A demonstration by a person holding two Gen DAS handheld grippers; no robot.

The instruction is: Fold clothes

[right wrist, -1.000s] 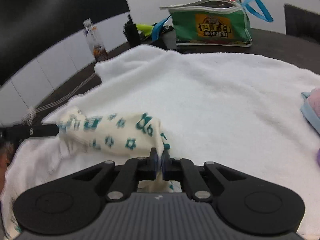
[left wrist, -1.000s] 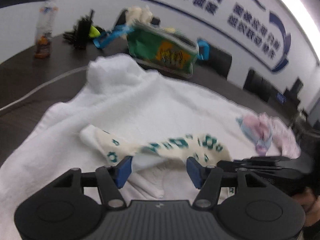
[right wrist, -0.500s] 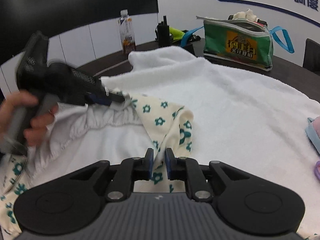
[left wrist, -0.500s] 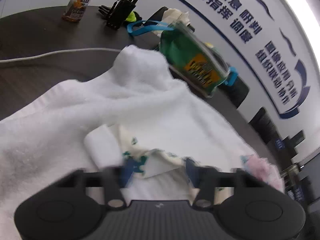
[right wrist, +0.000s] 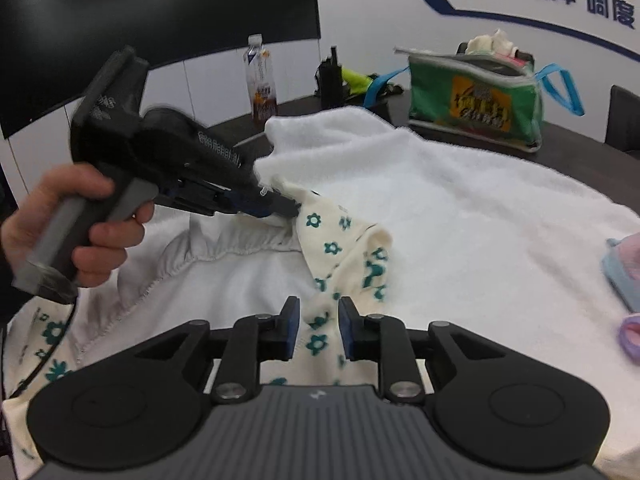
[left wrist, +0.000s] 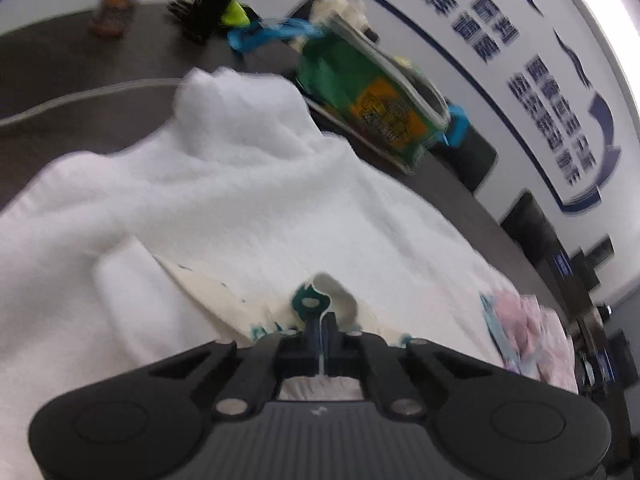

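Observation:
A small cream garment (right wrist: pixel 340 240) with teal flowers and a white lining lies crumpled on a white towel (right wrist: pixel 480 200). A hand holds my left gripper (right wrist: pixel 294 212) at the left, shut on the garment's gathered waistband edge. In the left wrist view, the left gripper (left wrist: pixel 322 320) pinches a fold of the flowered cloth (left wrist: pixel 316 300) over the towel (left wrist: pixel 240 180). My right gripper (right wrist: pixel 318 316) is low in the middle with its jaws opening. A strip of the garment lies between its blue pads (right wrist: pixel 290 320), which stand apart from it.
A green zip bag (right wrist: pixel 476 100) with blue straps, a drink bottle (right wrist: pixel 262 80) and a black radio (right wrist: pixel 330 76) stand on the dark table behind the towel. Pink and blue cloth (right wrist: pixel 624 264) lies at the towel's right edge. A pale cable (left wrist: pixel 80 100) crosses the table.
The left gripper has closed on the garment's edge after standing open over it. The right gripper's jaws, shut on the cloth before, have parted. The garment has been pulled open, showing its white lining.

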